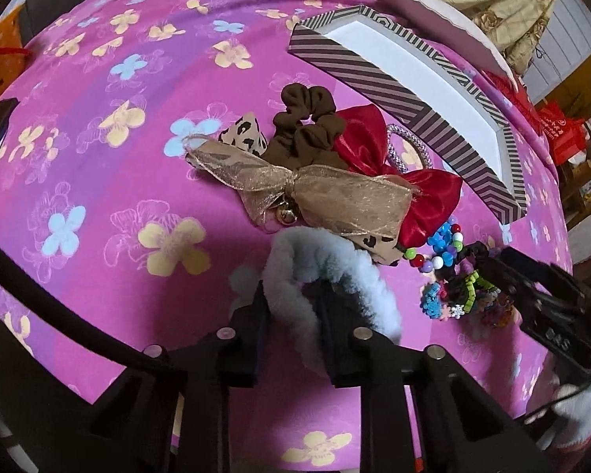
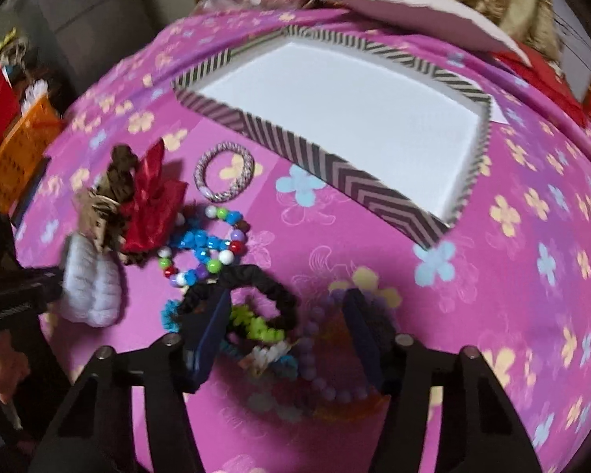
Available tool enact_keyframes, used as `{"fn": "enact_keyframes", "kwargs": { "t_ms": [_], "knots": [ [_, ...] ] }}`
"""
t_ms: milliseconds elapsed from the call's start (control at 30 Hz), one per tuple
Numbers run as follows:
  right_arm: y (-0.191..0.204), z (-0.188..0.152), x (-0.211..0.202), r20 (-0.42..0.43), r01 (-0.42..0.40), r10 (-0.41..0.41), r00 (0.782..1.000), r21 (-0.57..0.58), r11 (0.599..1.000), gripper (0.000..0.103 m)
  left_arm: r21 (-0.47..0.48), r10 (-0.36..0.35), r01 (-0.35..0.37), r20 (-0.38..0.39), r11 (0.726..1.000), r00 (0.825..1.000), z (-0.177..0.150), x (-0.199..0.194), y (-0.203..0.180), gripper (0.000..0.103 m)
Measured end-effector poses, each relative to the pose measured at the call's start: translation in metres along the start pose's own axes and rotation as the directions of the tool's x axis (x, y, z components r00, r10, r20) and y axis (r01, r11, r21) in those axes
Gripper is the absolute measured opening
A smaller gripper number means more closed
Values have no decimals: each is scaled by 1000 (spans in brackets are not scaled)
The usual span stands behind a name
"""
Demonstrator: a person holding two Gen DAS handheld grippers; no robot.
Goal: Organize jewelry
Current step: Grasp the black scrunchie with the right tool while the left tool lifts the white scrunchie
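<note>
Bows (image 1: 295, 189) crowd striped box (image 1: 374, 79).

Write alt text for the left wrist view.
The left tool grips a fluffy pale-blue scrunchie on a pink floral cloth. Beyond lie a gold mesh bow, red satin bow, brown scrunchie and an open striped box; the right tool reaches colourful bead bracelets.

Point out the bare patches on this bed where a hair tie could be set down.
The striped box is empty inside. Bare pink floral cloth lies left of the gold bow, and more right of the box. It is crowded from the white fluffy scrunchie to the beaded bracelets.
</note>
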State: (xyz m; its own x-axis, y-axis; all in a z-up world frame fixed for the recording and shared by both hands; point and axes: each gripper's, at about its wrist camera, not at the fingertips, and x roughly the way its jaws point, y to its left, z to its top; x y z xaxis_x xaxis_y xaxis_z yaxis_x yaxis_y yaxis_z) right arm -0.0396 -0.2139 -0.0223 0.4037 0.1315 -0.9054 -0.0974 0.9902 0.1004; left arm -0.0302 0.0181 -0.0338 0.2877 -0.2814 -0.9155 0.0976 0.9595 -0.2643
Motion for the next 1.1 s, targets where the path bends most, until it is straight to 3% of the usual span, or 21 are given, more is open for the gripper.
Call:
{"fn": "enact_keyframes", "kwargs": {
  "t_ms": [100, 167, 233, 300, 500, 767, 1100],
  "knots": [
    [3, 6, 6, -2, -25, 25, 1000, -38, 999, 46, 8, 9, -9, 5, 1000, 1000, 1, 1, -1, 32],
    [6, 7, 11, -26, -58, 56, 998, -54, 997, 28, 11, 12, -12, 5, 1000, 1000, 1, 1, -2, 31],
    [11, 6, 13, -28, -56, 54, 998, -80, 995, 22, 10, 13, -13, 5, 1000, 1000, 1, 1, -2, 30],
    [14, 5, 12, -24, -64, 62, 998, -92, 994, 10, 13, 16, -16, 7, 1000, 1000, 1, 1, -3, 28],
    [-2, 7, -25, 77, -130, 130, 989, -6, 992, 8, 20, 5, -6, 44, 1000, 999, -1, -15, -2, 24],
    [4, 9, -78, 192, -155, 153, 969, -7, 988, 7, 47, -20, 16, 103, 999, 994, -3, -42, -7, 24],
    [7, 14, -96, 239, -158, 153, 959, 4, 987, 7, 78, -20, 8, 152, 997, 988, 4, -65, -18, 24]
  ]
}}
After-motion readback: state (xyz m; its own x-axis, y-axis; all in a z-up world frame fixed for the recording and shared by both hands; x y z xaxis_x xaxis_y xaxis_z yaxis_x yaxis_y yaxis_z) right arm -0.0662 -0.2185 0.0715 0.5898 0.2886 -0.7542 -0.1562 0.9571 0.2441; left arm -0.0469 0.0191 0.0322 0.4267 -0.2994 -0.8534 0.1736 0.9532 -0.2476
